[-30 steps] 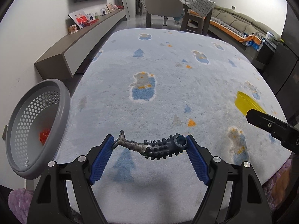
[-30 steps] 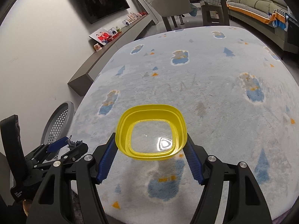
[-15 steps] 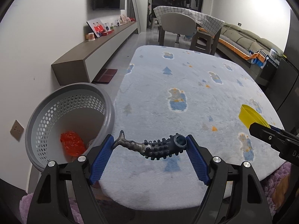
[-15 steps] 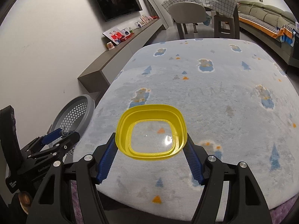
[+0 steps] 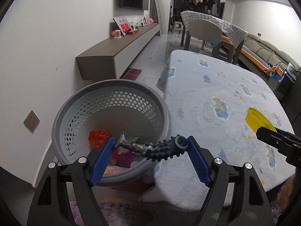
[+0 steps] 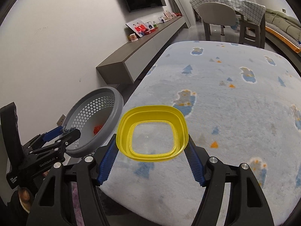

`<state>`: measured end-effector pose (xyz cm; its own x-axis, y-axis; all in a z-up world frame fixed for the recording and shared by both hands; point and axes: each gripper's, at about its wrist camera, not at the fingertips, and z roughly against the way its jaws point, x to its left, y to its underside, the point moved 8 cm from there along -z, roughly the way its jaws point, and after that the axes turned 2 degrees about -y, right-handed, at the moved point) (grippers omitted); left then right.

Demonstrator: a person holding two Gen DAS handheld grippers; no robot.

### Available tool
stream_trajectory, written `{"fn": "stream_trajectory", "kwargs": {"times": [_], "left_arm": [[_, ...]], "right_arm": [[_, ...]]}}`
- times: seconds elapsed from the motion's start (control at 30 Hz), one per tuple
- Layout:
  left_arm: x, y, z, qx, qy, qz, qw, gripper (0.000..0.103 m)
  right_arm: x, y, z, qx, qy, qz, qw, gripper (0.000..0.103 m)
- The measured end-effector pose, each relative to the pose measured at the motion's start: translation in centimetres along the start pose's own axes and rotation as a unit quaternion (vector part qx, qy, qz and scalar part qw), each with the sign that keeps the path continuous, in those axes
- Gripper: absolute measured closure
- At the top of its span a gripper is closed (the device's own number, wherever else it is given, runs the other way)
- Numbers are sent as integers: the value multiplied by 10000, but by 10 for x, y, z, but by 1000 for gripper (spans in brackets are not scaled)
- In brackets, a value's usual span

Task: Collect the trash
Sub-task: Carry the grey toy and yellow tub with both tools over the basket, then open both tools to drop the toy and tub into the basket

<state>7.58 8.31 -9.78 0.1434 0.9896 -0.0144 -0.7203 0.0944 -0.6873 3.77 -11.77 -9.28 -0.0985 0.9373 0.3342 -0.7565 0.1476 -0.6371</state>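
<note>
Left tongs (image 5: 150, 148) clamped end-to-end on knobby dark rubber toy (image 5: 150, 147), lower centre, over grey perforated basket (image 5: 75, 111). Rubbery, bendy, light. Right tongs (image 6: 151, 146) clamped on yellow-rimmed lid (image 6: 152, 116): stiff, light, slick; grip opp. rims.

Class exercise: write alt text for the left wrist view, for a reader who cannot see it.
The left gripper holds a dark, knobbly curved rubber piece between its blue fingers, over the rim of a grey perforated basket with a red wrapper inside. A pale blue patterned rug lies to the right, where the right gripper carries a yellow lid.
</note>
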Motion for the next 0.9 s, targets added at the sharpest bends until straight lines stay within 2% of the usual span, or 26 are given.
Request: {"fn": "stream_trajectory", "kwargs": {"times": [0.47,0.9], "left_arm": [[86,-11,-29,134,-665,160,9976,27],[127,-10,-60,302,-1056,318,9934,27]], "right_arm": [[75,-16,-90,615,-492,684,9945,36],[132,-33,-152,897,-846,1143,9858,36]]}}
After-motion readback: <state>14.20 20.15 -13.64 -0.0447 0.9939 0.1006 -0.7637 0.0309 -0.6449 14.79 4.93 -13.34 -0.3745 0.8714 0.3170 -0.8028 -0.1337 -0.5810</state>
